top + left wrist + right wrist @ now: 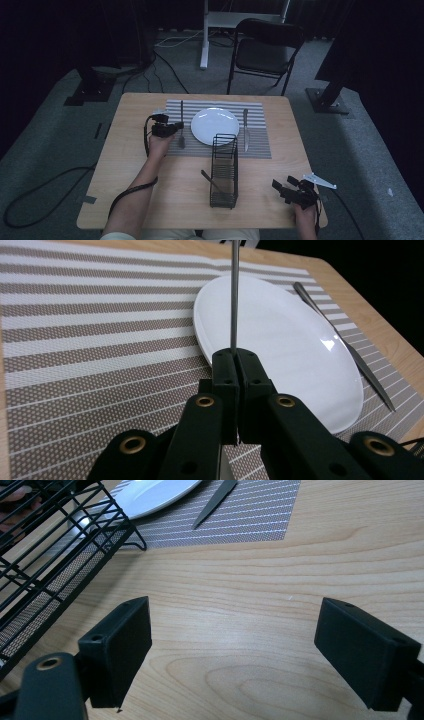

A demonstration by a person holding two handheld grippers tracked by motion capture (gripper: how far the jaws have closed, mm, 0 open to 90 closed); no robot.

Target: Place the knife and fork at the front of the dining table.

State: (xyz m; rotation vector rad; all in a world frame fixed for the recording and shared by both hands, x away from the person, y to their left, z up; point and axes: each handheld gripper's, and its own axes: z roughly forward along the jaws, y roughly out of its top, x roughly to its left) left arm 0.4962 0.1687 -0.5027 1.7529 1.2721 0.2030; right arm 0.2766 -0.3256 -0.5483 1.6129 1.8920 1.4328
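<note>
The left gripper (175,128), clamped tight on the slim steel spoon (181,125), holds its handle over the striped placemat (255,140), just left of the white round plate (215,126). Stiff, light and slippery, it is probably best pinched mid-handle. The right gripper (284,188) rests wide open, empty.

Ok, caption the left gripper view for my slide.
Left gripper shut on a thin metal utensil handle beside the white plate, over a striped placemat.

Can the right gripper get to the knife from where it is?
Probably yes. The right gripper is open and holds nothing, and bare table lies between it and the knife; the black wire rack stands off to its side.
</note>
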